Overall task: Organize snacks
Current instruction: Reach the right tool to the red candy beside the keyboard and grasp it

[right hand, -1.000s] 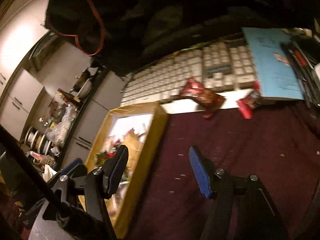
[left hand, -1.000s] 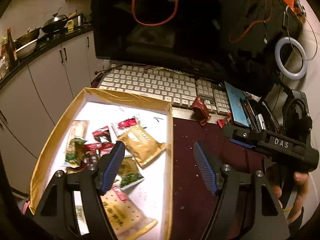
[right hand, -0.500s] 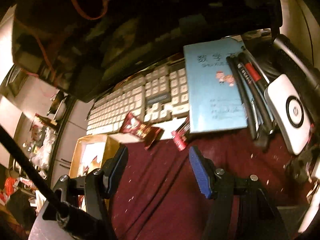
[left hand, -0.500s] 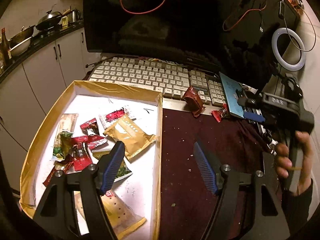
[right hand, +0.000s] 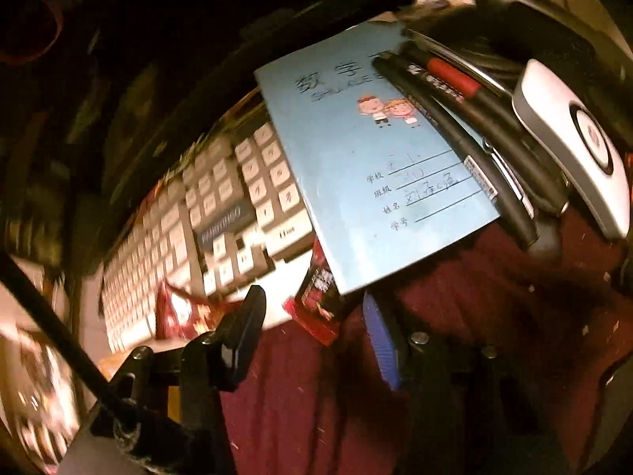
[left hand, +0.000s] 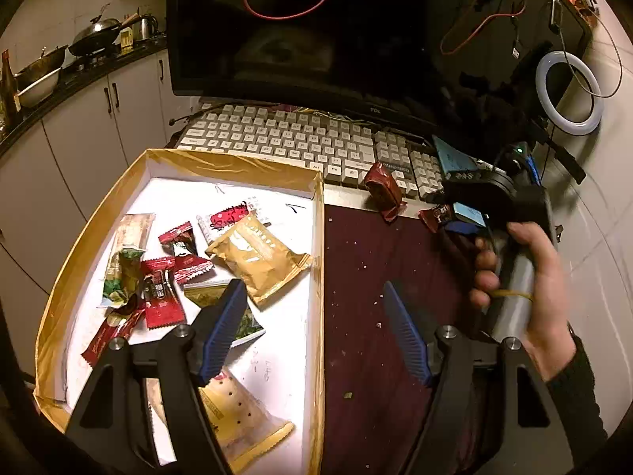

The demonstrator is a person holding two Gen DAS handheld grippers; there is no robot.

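Note:
A gold-rimmed white box [left hand: 316,237] holds several snack packets, among them a tan pouch [left hand: 257,261] and red sachets [left hand: 158,293]. A dark red snack packet [left hand: 383,190] lies against the keyboard's front edge. A small red packet [left hand: 433,215] lies partly under a blue notebook; it also shows in the right wrist view [right hand: 316,301]. My left gripper [left hand: 312,332] is open and empty over the box's right wall. My right gripper [right hand: 312,328] is open and empty, with the small red packet between its fingertips. It also shows in the left wrist view [left hand: 463,225], held by a hand.
A white keyboard [left hand: 300,142] and a dark monitor [left hand: 316,27] stand behind. The blue notebook [right hand: 372,150], pens [right hand: 467,118] and a white device [right hand: 573,138] lie on the right. A maroon cloth [left hand: 376,277] covers the table. A ring light [left hand: 569,95] stands far right.
My right gripper has moved forward and down to the small red packet by the notebook. My left gripper has shifted slightly; the box contents are unchanged.

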